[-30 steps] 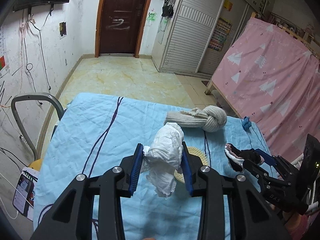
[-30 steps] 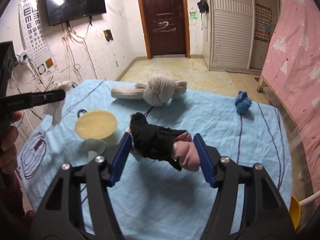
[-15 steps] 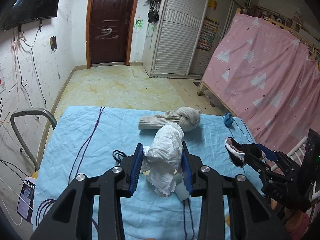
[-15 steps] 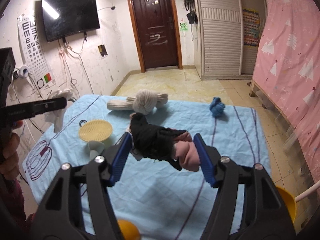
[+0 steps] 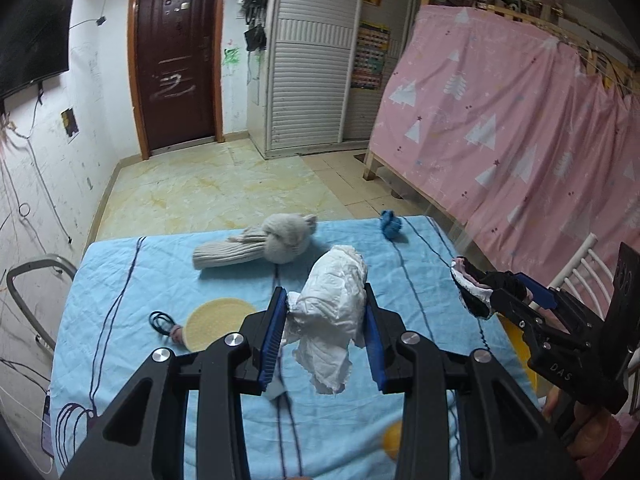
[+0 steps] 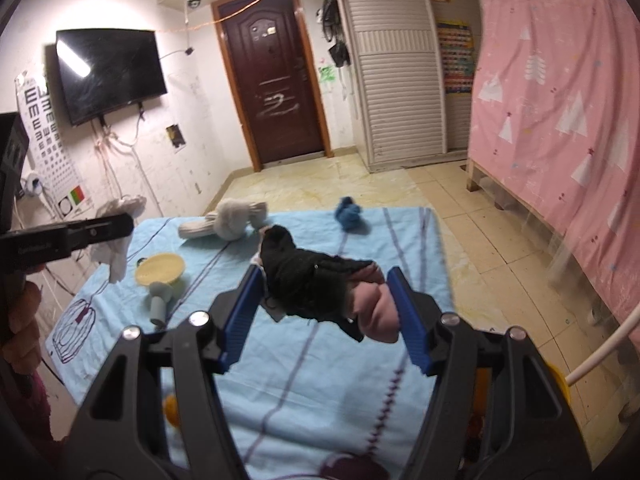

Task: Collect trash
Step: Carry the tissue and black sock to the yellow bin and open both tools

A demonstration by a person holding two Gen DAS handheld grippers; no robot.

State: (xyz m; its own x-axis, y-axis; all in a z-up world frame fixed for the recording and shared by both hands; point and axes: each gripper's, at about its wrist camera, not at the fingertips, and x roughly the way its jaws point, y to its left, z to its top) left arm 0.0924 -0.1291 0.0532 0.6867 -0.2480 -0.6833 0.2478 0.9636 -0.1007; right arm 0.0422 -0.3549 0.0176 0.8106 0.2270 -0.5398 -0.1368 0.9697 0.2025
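My left gripper (image 5: 325, 334) is shut on a crumpled white tissue wad (image 5: 334, 304), held in the air above the light blue cloth (image 5: 132, 280) of the table. My right gripper (image 6: 326, 312) is shut on a black and pink fabric bundle (image 6: 316, 286), also lifted off the cloth. In the left wrist view the right gripper (image 5: 476, 292) shows at the right edge with its bundle. In the right wrist view the left gripper (image 6: 120, 226) reaches in from the left with the white wad (image 6: 116, 250) hanging from it.
On the cloth lie a knotted beige knit piece (image 5: 260, 246), a small blue fabric ball (image 5: 390, 228), a round yellow brush (image 5: 218, 322) with a grey handle (image 6: 160, 302), a black hair tie (image 5: 160, 320) and an orange thing (image 5: 392, 438). A pink curtain (image 5: 520, 128) is on the right.
Both grippers have pulled back from the table and risen slightly, each keeping its load. More of the cloth's near part and the floor to the right has come into view.
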